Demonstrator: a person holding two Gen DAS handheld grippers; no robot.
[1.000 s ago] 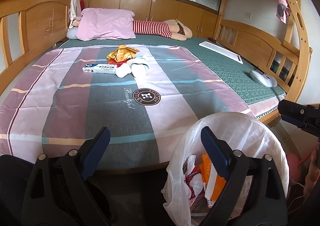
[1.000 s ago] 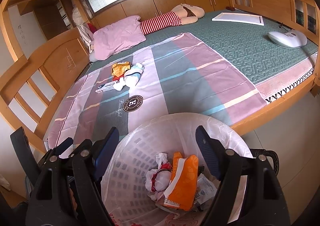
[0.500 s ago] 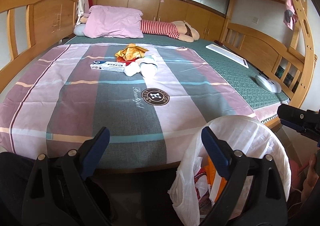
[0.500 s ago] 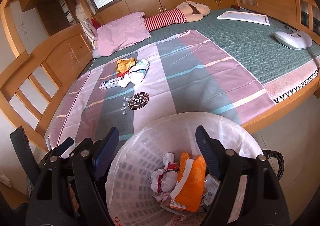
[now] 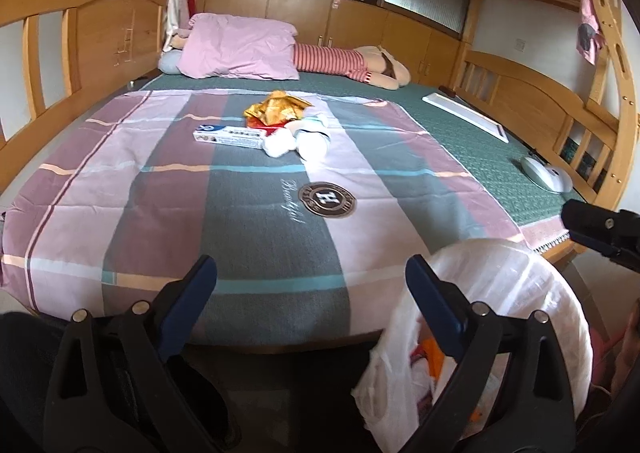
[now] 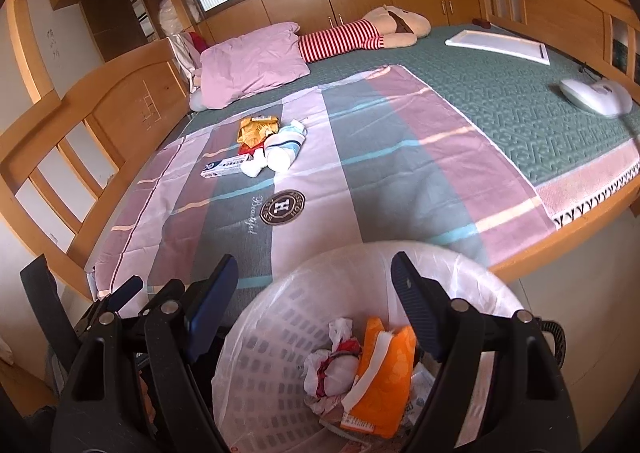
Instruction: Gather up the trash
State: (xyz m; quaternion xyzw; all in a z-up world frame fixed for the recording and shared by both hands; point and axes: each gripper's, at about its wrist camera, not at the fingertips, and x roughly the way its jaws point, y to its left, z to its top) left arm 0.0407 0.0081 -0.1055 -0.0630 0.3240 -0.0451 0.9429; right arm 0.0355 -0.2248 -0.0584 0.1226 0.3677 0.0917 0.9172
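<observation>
Trash (image 6: 272, 145) remains heaped on the bed (image 6: 400, 181), well ahead of both claws; some already lies in the bin (image 6: 280, 333) just under the right claw (image 6: 314, 285). Left claw (image 5: 310, 285) and right claw both gape apart, holding nothing. Roughly half done, I judge.

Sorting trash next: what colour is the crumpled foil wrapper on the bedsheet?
Gold crumpled foil wrapper, clearest in the left wrist view.
</observation>
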